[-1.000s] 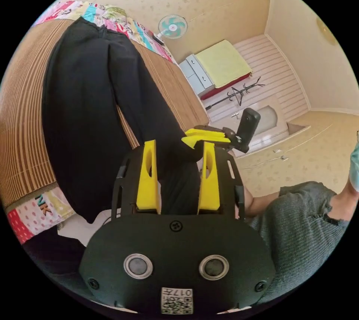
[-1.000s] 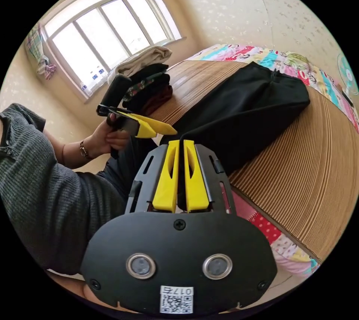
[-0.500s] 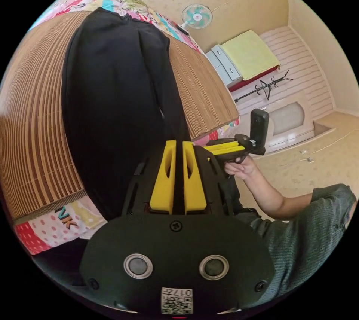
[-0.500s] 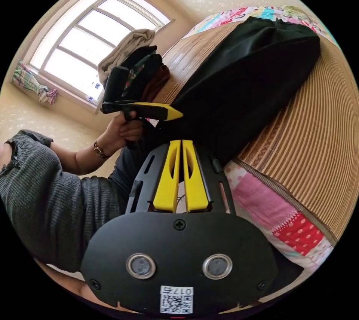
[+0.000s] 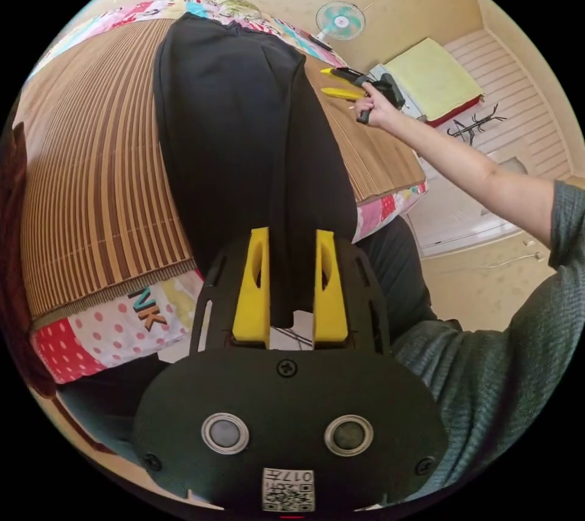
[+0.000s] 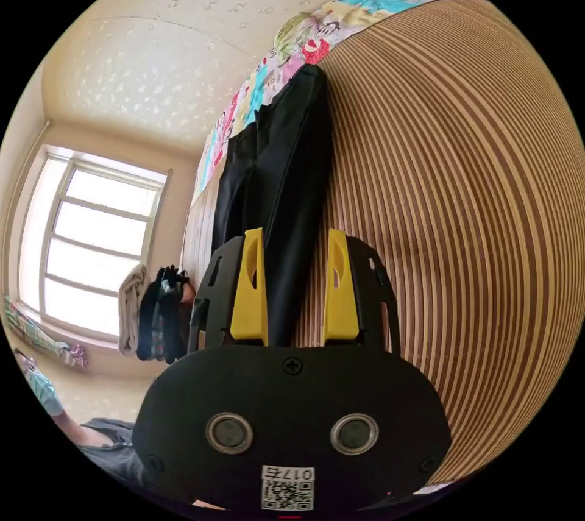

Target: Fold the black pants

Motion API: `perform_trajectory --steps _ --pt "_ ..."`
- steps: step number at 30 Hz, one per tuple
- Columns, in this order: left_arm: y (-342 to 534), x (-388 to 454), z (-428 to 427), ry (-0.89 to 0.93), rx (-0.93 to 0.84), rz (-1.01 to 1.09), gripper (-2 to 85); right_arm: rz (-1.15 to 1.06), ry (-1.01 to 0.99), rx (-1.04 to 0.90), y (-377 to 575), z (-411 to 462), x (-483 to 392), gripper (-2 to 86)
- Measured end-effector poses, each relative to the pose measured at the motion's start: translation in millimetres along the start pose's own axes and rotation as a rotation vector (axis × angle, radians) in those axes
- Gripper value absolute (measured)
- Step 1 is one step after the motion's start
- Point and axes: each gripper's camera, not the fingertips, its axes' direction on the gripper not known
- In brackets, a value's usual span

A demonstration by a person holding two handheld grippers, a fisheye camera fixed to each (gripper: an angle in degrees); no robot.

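Black pants (image 5: 237,137) lie on striped mat (image 5: 91,167); fan (image 5: 340,20) beyond.

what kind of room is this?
Most likely a bedroom in a home: a bed under a striped bamboo mat with a patchwork quilt, a fan, a coat stand, and black pants laid out.

My left camera sits at the foot of the bed (image 5: 91,167), looking along the black pants (image 5: 231,137) toward 12 o'clock. My right camera hangs close over the striped mat (image 6: 457,180), rolled sideways, window (image 6: 85,253) at 8 o'clock. Both see the pants, mat and fan (image 5: 340,20).
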Motion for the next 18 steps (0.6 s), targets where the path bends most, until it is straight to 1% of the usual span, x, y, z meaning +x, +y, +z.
perform_trajectory --steps 2,4,5,8,10,11,12,13,14,15,16,17,18 --pt "7 1 -4 0.016 0.035 0.018 4.3 0.021 0.046 0.047 -35 14 -6 16.1" --pt "13 -4 -9 0.077 0.056 0.000 3.7 0.027 0.125 0.068 -72 35 -18 16.6" --pt "17 -7 -13 0.138 0.074 -0.005 3.2 0.023 0.148 0.071 -79 41 -22 16.6" --pt "27 -13 -25 0.260 0.132 -0.004 1.9 -0.002 0.383 0.022 -104 77 -42 12.0" --pt "32 -12 -34 0.255 0.170 0.013 1.1 -0.089 0.514 -0.020 -105 108 -64 7.4" --pt "34 -8 -39 0.260 0.186 0.052 0.9 -0.083 0.544 -0.013 -104 114 -69 6.8" --pt "36 -6 -44 0.277 0.191 0.077 0.7 -0.084 0.600 0.028 -99 121 -84 5.6" --pt "37 -6 -47 0.295 0.195 0.080 0.6 -0.130 0.637 0.083 -92 126 -107 4.7" --pt "40 -7 -54 0.353 0.212 0.078 0.5 -0.157 0.661 0.111 -88 128 -120 4.3" --pt "45 -9 -63 0.418 0.232 0.067 0.3 -0.222 0.719 0.170 -80 134 -152 3.8" --pt "48 -10 -67 0.440 0.239 0.064 0.3 -0.311 0.768 0.226 -71 142 -189 3.3" --pt "55 -10 -78 0.449 0.246 0.067 0.2 -0.357 0.785 0.251 -65 146 -207 3.2" --pt "66 -12 -90 0.409 0.255 0.053 0.2 -0.448 0.798 0.300 -52 156 -243 3.0"
